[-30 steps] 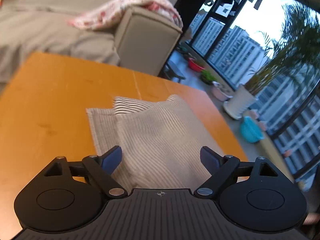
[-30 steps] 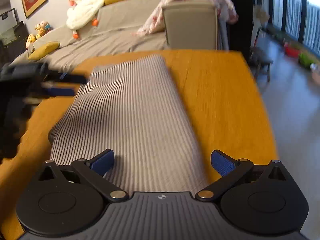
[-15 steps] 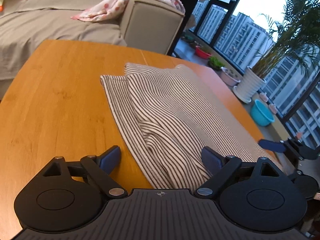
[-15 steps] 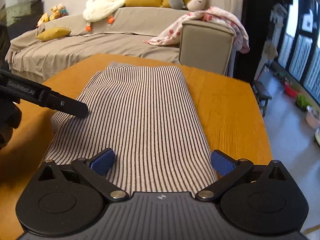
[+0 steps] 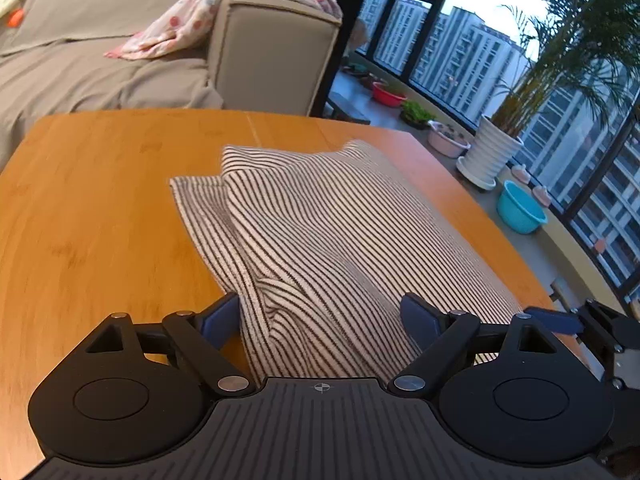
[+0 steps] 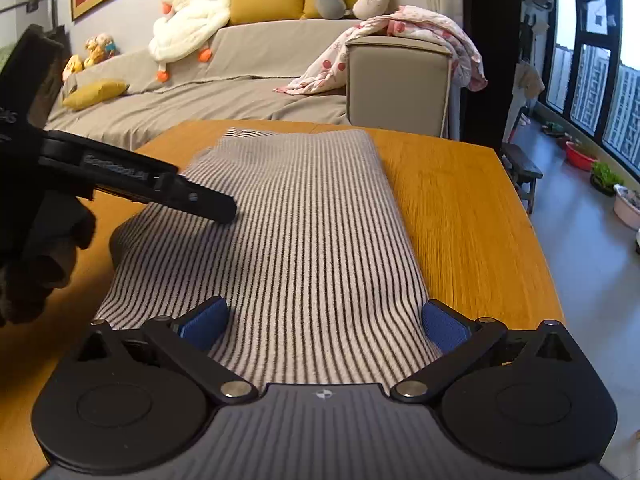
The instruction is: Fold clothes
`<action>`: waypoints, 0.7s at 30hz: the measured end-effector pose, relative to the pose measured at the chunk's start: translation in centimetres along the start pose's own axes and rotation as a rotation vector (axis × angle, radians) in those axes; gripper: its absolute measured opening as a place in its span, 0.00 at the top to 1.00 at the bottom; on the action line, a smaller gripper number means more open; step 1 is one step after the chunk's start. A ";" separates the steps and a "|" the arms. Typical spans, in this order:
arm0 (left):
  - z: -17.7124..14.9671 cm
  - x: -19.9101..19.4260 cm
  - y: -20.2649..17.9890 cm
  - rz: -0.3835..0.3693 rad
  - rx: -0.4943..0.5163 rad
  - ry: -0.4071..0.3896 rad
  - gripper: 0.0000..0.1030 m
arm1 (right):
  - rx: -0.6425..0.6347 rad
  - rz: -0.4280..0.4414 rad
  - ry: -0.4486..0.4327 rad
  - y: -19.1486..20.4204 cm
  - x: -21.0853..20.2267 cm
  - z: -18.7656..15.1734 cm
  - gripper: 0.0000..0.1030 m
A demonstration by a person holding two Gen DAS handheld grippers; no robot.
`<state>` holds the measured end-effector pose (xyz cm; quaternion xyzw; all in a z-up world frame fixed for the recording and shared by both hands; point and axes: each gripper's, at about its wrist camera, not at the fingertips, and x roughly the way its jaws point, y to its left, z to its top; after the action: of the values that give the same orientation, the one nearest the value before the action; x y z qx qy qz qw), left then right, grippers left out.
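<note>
Left wrist view: left gripper (image 5: 322, 314) and right gripper (image 6: 324, 324) both wide open, empty, now closer over the striped cloth (image 5: 340, 220) on the table (image 5: 100, 200)

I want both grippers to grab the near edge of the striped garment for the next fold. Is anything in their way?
Nothing visible. The left gripper and right gripper are both open, with the striped garment lying directly between and beneath their fingers on the wooden table. No other object sits on the cloth.

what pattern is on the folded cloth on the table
Narrow dark stripes on off-white cloth, clearest in the right wrist view.
</note>
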<state>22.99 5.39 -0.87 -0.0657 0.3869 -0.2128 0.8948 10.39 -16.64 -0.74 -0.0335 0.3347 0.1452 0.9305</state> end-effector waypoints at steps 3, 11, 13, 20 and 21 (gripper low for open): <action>0.6 0.5 -0.2 0.010 0.007 -0.001 0.13 | 0.019 0.001 0.001 0.0 0.2 0.1 0.00; -0.6 -2.8 -0.7 0.058 0.010 -0.027 0.12 | 0.034 0.017 0.005 -0.3 0.1 0.0 0.00; -1.3 -4.0 -1.1 0.052 0.008 -0.032 0.11 | 0.034 0.024 0.007 -0.3 0.0 0.0 0.00; -3.9 -6.0 -3.1 0.093 0.054 -0.022 0.10 | 0.054 0.099 -0.049 -2.5 -2.5 0.4 0.00; -4.2 -6.1 -3.4 0.101 0.060 -0.016 0.10 | 0.057 0.098 -0.069 -2.9 -3.1 0.5 0.00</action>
<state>15.10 5.14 1.25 -0.0208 0.3758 -0.1783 0.9092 9.27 -20.09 1.48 0.0143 0.3079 0.1820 0.9337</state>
